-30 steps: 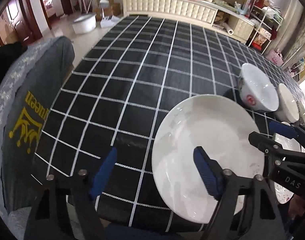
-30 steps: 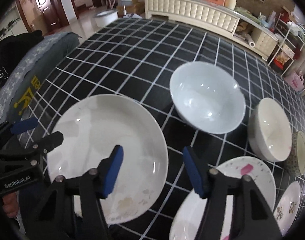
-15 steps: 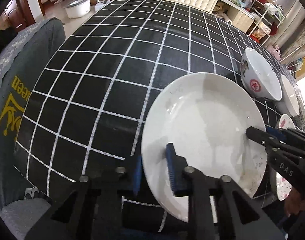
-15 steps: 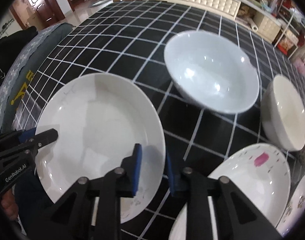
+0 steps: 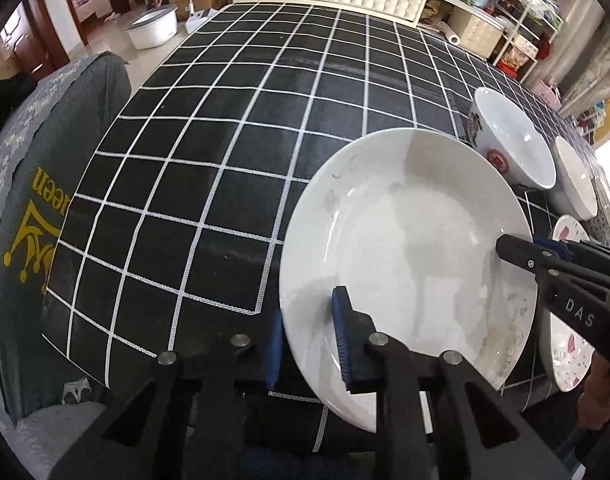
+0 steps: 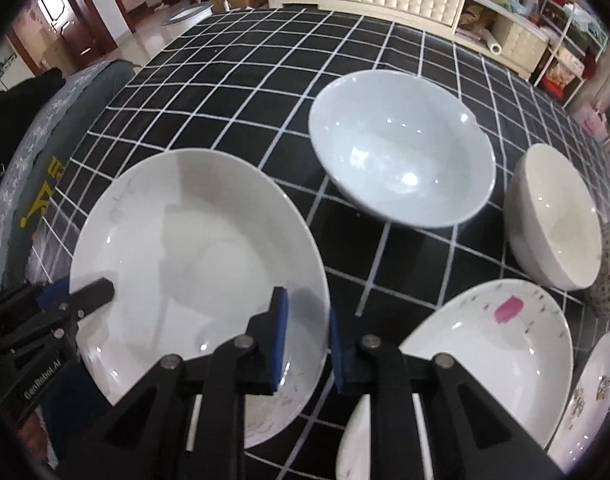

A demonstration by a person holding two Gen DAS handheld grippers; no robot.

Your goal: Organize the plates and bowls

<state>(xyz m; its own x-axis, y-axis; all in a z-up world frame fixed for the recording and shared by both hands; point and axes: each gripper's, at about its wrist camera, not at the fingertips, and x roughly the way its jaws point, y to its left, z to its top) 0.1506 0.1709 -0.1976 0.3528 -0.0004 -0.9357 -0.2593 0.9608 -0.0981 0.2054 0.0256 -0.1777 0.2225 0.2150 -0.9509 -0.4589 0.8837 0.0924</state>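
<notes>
With left hand-held gripper (image 5: 307,344) and right hand-held gripper (image 6: 307,342) both clamped on opposite rims of the white plate (image 5: 409,248) between them, lift evenly, keeping level.

Both grippers wide open a second ago; jaws have since been closing. Left gripper (image 5: 307,346) now pinched on the near-left rim of the white plate (image 5: 409,248), one pad under the edge, one on top. Right gripper (image 6: 305,340) likewise clamped on the plate's near-right rim (image 6: 193,264), which previously lay clear of its pads. Plate now looks tilted, its near edge lifted off the checked cloth (image 5: 209,168).
</notes>
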